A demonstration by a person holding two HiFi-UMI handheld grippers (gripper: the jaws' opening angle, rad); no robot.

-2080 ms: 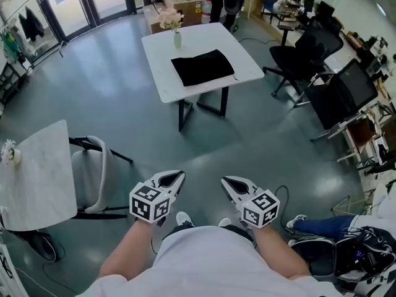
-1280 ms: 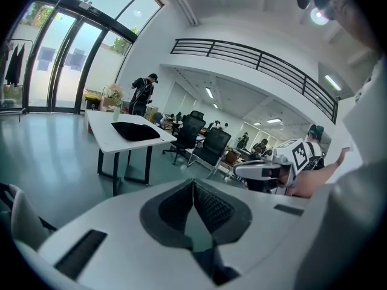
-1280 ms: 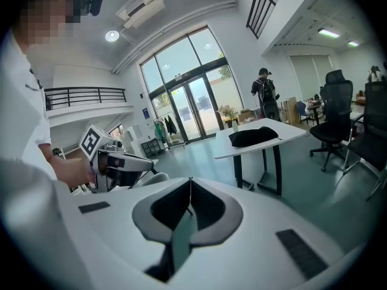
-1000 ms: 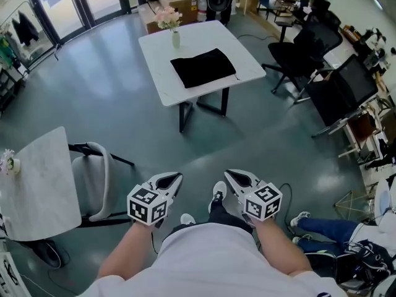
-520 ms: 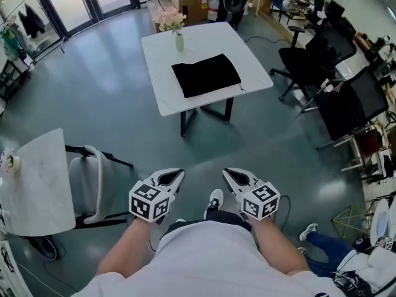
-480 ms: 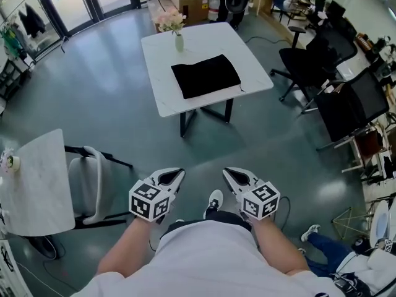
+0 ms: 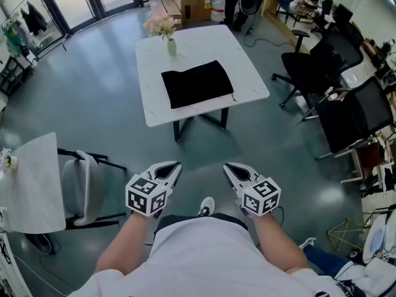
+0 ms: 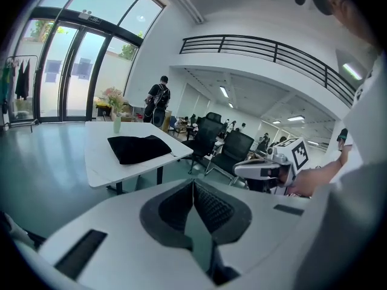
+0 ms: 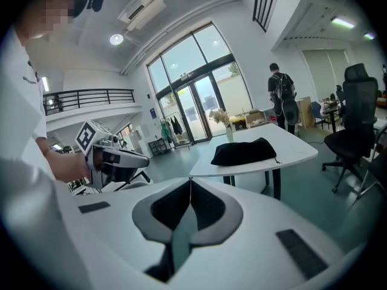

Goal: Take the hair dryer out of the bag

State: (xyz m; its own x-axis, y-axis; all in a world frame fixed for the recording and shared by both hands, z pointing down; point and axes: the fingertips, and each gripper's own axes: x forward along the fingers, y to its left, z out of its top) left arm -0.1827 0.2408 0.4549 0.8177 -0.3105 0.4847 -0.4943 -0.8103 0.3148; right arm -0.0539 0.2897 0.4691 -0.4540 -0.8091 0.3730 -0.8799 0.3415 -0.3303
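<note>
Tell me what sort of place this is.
Probably an open-plan office or lab: black swivel chairs on the right, a white table holding a black bag and a flower vase, and tall glass doors at the far side.

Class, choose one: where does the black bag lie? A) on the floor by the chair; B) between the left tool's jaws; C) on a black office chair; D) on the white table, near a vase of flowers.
D: the black bag lies flat on the white table, near the vase of flowers.
</note>
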